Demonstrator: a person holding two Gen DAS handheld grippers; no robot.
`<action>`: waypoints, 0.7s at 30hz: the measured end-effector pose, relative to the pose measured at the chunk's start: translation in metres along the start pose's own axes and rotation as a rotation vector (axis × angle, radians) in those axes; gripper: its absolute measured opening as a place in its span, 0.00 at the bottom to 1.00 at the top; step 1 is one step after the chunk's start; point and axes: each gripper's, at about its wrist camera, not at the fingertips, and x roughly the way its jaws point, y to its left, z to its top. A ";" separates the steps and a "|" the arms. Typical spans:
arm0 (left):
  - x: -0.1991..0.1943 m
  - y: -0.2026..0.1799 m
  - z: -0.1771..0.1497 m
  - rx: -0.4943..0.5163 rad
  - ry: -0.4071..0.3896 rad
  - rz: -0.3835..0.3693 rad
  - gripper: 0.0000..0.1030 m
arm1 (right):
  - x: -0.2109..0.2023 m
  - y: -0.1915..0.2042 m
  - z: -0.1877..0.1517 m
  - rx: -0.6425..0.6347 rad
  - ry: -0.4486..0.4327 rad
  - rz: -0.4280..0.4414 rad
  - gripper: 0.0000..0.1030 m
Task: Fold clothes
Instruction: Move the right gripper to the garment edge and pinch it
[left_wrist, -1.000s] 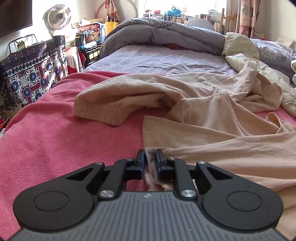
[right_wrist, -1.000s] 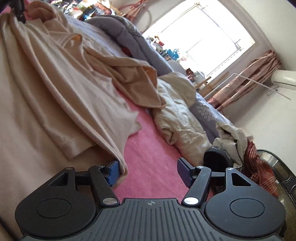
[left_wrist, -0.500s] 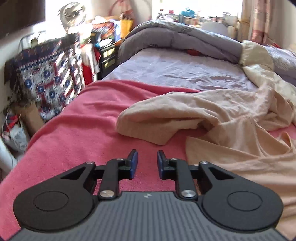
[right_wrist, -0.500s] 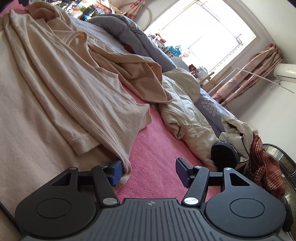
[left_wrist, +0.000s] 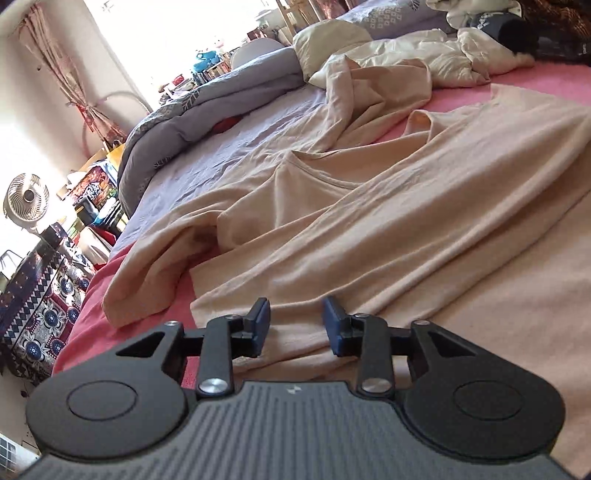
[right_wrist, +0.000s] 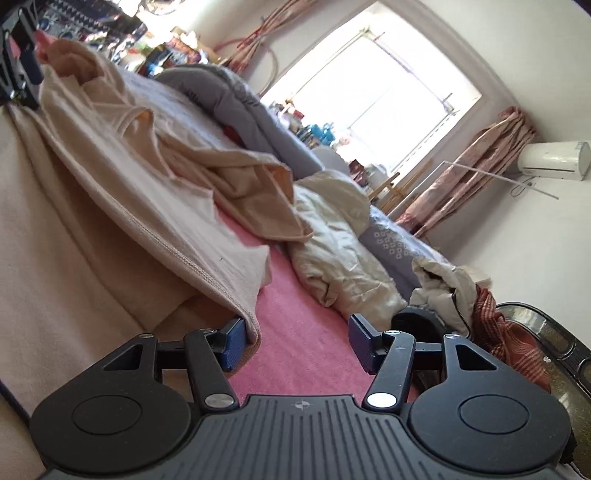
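Note:
A beige long-sleeved garment (left_wrist: 388, 236) lies spread over the pink blanket (left_wrist: 96, 295) on the bed, its neckline (left_wrist: 325, 177) facing the far side and one sleeve (left_wrist: 147, 266) bunched at the left. My left gripper (left_wrist: 295, 325) is open, low over the garment's near edge, with cloth below the gap and nothing pinched. In the right wrist view the same garment (right_wrist: 122, 206) rises to the left, its stitched hem (right_wrist: 207, 273) draping onto the left blue fingertip (right_wrist: 234, 341). My right gripper (right_wrist: 299, 341) is wide open over pink blanket (right_wrist: 303, 332).
A grey duvet (left_wrist: 221, 107) and a cream quilt (right_wrist: 332, 251) lie heaped further up the bed. More clothes, a white jacket (right_wrist: 443, 284) and a red checked cloth (right_wrist: 506, 332), sit at the right. A patterned bag (left_wrist: 40, 306) and fan (left_wrist: 27, 197) stand beside the bed.
My left gripper let go of the beige cloth, opened, swung away, then came back tilted over the garment's near edge. The right gripper stayed open and dropped closer to the hem.

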 end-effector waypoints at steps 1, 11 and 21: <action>-0.001 0.002 -0.001 -0.009 -0.001 -0.001 0.44 | -0.002 -0.001 -0.001 0.001 -0.003 0.003 0.57; -0.014 0.027 -0.011 -0.100 -0.017 -0.013 0.49 | 0.000 -0.087 -0.009 0.352 0.070 0.474 0.90; -0.020 0.054 0.008 -0.291 -0.087 -0.092 0.49 | 0.141 -0.152 -0.022 1.055 0.161 0.641 0.77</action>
